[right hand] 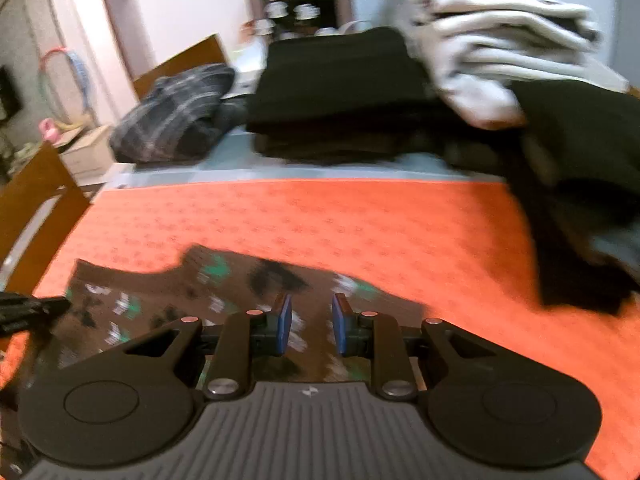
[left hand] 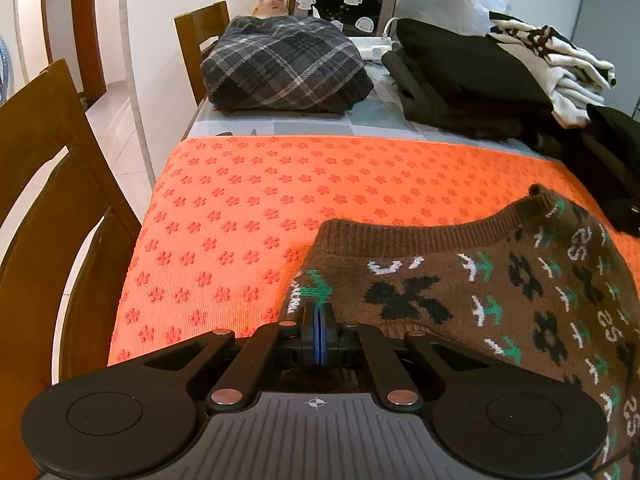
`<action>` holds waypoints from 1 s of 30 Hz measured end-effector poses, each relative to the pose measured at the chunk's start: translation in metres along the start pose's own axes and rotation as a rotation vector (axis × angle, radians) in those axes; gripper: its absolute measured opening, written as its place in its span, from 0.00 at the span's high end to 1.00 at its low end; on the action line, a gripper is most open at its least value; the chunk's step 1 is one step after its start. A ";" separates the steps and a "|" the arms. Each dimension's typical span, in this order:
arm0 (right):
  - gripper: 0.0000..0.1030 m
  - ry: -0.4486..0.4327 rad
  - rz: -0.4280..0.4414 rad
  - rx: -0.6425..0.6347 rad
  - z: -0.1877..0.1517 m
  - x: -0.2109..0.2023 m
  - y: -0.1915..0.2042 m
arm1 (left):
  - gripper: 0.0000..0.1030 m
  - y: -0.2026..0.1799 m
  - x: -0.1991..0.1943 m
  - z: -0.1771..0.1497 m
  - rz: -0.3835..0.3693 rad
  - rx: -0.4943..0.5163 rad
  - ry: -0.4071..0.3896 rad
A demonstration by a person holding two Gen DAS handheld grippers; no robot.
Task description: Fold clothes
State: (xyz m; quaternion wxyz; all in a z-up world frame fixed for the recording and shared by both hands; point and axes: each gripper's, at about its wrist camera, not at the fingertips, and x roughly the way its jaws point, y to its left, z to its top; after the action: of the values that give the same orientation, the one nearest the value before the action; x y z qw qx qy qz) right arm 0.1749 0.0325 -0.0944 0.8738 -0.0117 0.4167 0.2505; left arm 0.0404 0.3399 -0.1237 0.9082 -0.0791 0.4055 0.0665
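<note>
A brown knitted sweater (left hand: 460,280) with black, green and white motifs lies on an orange flower-print mat (left hand: 248,208). My left gripper (left hand: 318,314) is shut, its blue pads pressed together at the sweater's left edge, seemingly pinching the knit. In the blurred right wrist view the same sweater (right hand: 248,292) spreads under and ahead of my right gripper (right hand: 310,322), which stands open just above the fabric with nothing between its pads. The left gripper's tip (right hand: 36,308) shows at the left edge of that view.
Behind the mat lie a folded grey plaid garment (left hand: 284,68), a stack of black clothes (left hand: 468,76) and white-and-black garments (left hand: 560,68). More dark clothes (left hand: 608,160) sit at the mat's right edge. Wooden chairs (left hand: 52,184) stand along the table's left side.
</note>
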 end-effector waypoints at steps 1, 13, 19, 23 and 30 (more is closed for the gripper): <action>0.75 0.006 0.020 -0.004 0.005 0.008 0.006 | 0.95 -0.001 0.000 -0.001 0.005 0.003 -0.007; 0.81 0.105 0.007 -0.070 0.018 0.097 0.028 | 0.95 0.001 0.000 -0.005 -0.004 -0.014 -0.037; 0.80 0.069 0.000 -0.094 0.019 0.074 0.033 | 0.90 0.009 -0.022 -0.004 -0.033 -0.031 -0.060; 0.78 0.029 0.020 -0.099 0.013 0.037 0.036 | 0.84 0.017 -0.046 -0.006 -0.052 -0.041 -0.087; 0.73 0.033 0.073 -0.119 -0.021 -0.030 0.032 | 0.79 0.030 -0.092 -0.030 -0.050 -0.004 -0.091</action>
State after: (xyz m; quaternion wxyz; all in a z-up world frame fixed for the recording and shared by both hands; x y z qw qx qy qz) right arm 0.1295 0.0424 -0.0800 0.8548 -0.0527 0.4157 0.3063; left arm -0.0477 0.3583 -0.0772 0.9270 -0.0878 0.3614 0.0480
